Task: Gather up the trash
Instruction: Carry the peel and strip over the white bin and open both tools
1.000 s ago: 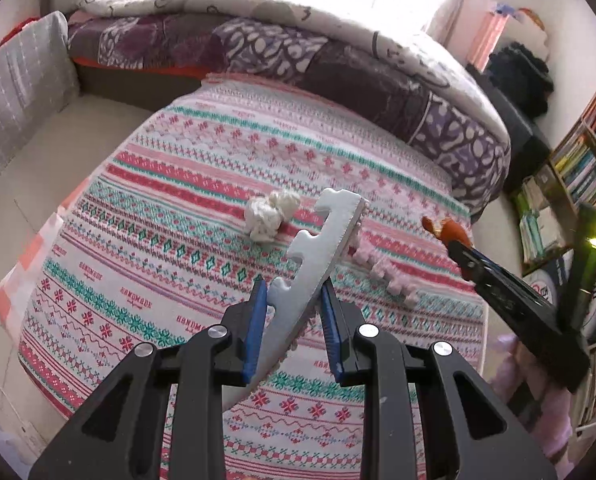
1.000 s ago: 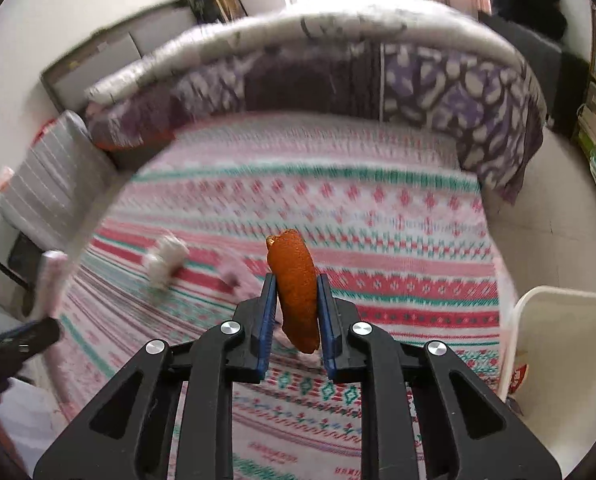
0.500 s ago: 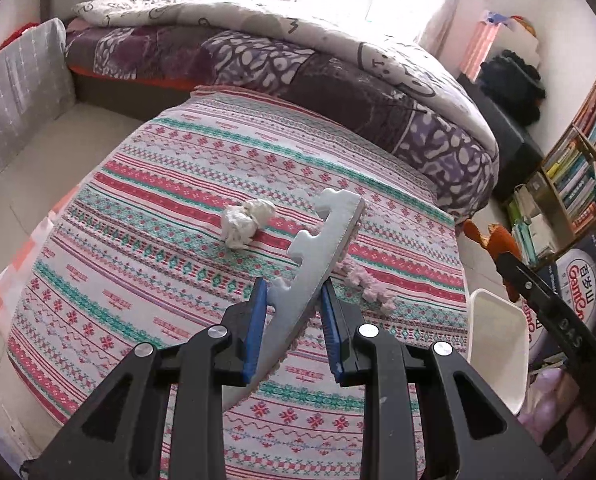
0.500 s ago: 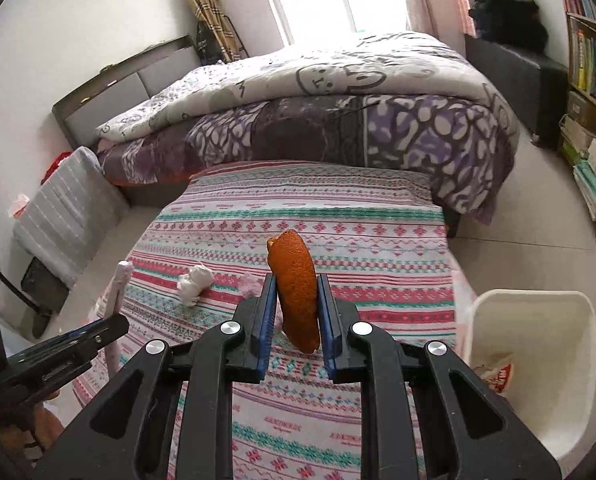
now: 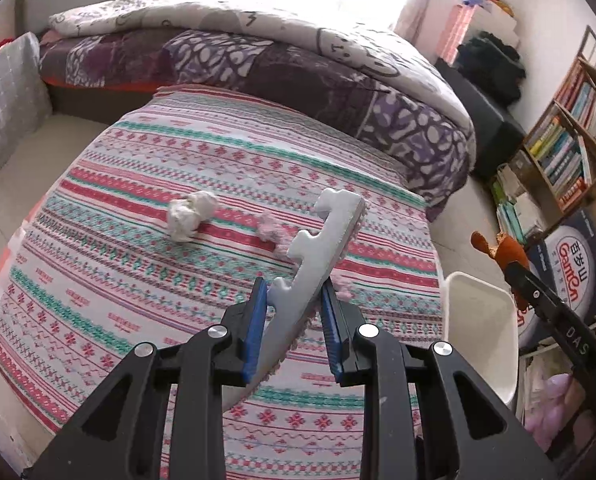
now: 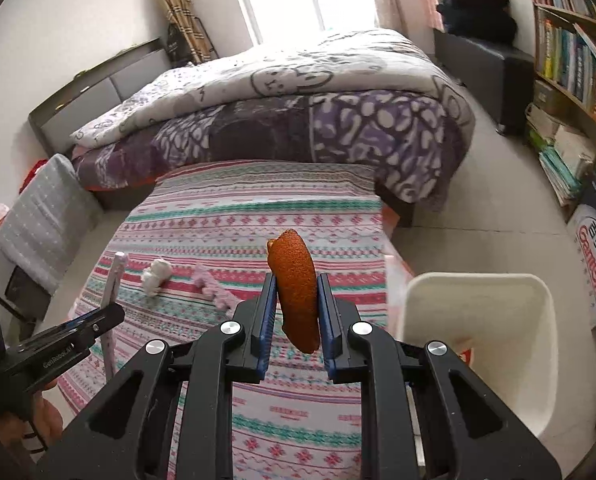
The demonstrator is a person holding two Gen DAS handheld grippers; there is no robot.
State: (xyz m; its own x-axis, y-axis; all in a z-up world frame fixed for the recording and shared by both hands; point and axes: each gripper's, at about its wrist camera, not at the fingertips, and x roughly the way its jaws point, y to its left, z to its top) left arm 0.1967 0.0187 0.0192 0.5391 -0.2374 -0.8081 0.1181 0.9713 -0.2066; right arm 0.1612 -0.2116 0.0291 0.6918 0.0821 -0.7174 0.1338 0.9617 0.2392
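The left gripper (image 5: pixel 292 312) is clamping a long white foam strip (image 5: pixel 317 256) with notched edges, and the strip is slanting up and to the right above the striped patterned cloth (image 5: pixel 138 280). The strip's lower end is disappearing behind the blue pads, so its full length cannot be made out. A crumpled white tissue (image 5: pixel 190 214) is lying on the cloth to the left of the strip, and a pink foam piece (image 5: pixel 270 232) is lying just beside the strip, partly hidden by it.

The right gripper (image 6: pixel 296 312) is squeezing an orange peel (image 6: pixel 296 292) upright between its pads, with the peel's tip sticking up above the fingers. The white bin (image 6: pixel 481 344) is sitting on the floor at the near right, next to the cloth's edge; its far wall is blurred, and only a scrap of red and white wrapper is showing at its bottom behind the gripper.

In the right wrist view the left gripper is entering from the left edge, cut off by the frame. The bed (image 6: pixel 298 112) with its purple and white quilt is filling the far side, and a bookshelf (image 6: pixel 569 48) is standing at the far right.
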